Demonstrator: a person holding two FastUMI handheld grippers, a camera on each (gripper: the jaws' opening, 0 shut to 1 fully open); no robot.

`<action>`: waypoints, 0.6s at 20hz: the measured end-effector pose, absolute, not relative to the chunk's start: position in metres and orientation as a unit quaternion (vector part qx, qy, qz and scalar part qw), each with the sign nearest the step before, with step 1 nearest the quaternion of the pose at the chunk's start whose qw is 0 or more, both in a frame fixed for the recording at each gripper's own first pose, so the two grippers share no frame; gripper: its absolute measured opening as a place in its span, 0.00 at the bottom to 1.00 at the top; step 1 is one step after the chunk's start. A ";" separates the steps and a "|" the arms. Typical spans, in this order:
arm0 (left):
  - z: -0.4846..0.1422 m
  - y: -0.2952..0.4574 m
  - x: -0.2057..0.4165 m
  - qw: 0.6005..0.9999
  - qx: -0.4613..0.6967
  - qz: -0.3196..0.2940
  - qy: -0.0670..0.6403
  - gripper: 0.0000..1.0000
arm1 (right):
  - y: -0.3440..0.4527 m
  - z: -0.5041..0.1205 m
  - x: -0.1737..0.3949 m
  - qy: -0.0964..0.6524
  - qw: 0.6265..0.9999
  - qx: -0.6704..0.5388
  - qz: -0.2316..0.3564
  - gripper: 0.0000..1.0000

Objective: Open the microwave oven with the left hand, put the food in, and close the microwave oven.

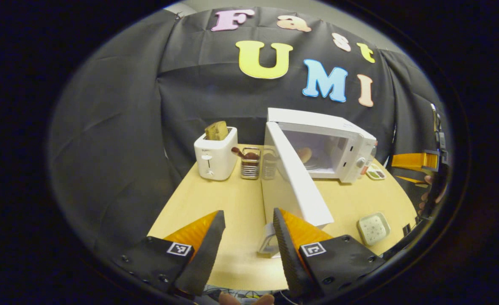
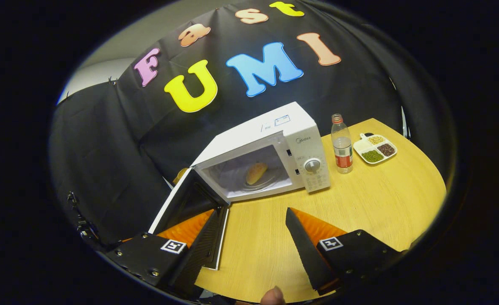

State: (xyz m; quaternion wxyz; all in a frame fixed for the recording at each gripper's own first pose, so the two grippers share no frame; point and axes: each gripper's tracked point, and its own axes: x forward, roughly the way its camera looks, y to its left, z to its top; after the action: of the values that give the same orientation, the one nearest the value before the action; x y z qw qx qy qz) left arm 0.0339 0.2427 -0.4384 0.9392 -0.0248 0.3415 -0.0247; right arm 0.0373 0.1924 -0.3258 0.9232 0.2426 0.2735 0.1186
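- Left hand-held gripper (image 1: 246, 237) hovers with fingers spread and empty, just before the microwave door's (image 1: 296, 178) handle (image 1: 269, 242).
- Right hand-held gripper (image 2: 255, 237) is likewise spread and empty.
- Bread (image 2: 256, 172) lies inside the microwave (image 2: 270, 156) on the table (image 2: 380, 199).
- Stiff, light, hinged door: likely best pushed near the handle edge.

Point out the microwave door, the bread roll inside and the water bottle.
microwave door (image 1: 298, 178): left gripper view, on its white outer panel.
bread roll (image 2: 256, 172): right gripper view, on the middle of its crust.
water bottle (image 2: 342, 146): right gripper view, on the clear body above the label.
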 end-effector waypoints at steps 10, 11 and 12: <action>-0.436 0.189 0.038 0.933 -0.007 -0.020 0.360 0.73 | 0.092 -0.311 -0.070 0.252 0.913 0.302 0.113 0.98; -0.436 0.180 0.040 0.932 -0.011 -0.020 0.362 0.82 | 0.082 -0.308 -0.079 0.248 0.911 0.311 0.112 0.98; -0.437 0.171 0.042 0.932 -0.013 -0.021 0.362 0.78 | 0.070 -0.307 -0.088 0.245 0.910 0.315 0.112 0.98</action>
State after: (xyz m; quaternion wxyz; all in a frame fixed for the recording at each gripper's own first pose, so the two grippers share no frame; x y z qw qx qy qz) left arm 0.0422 0.1708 -0.4369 0.9317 -0.0127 0.3623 -0.0213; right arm -0.0884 0.0695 -0.3066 0.9102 0.3151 0.2446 0.1117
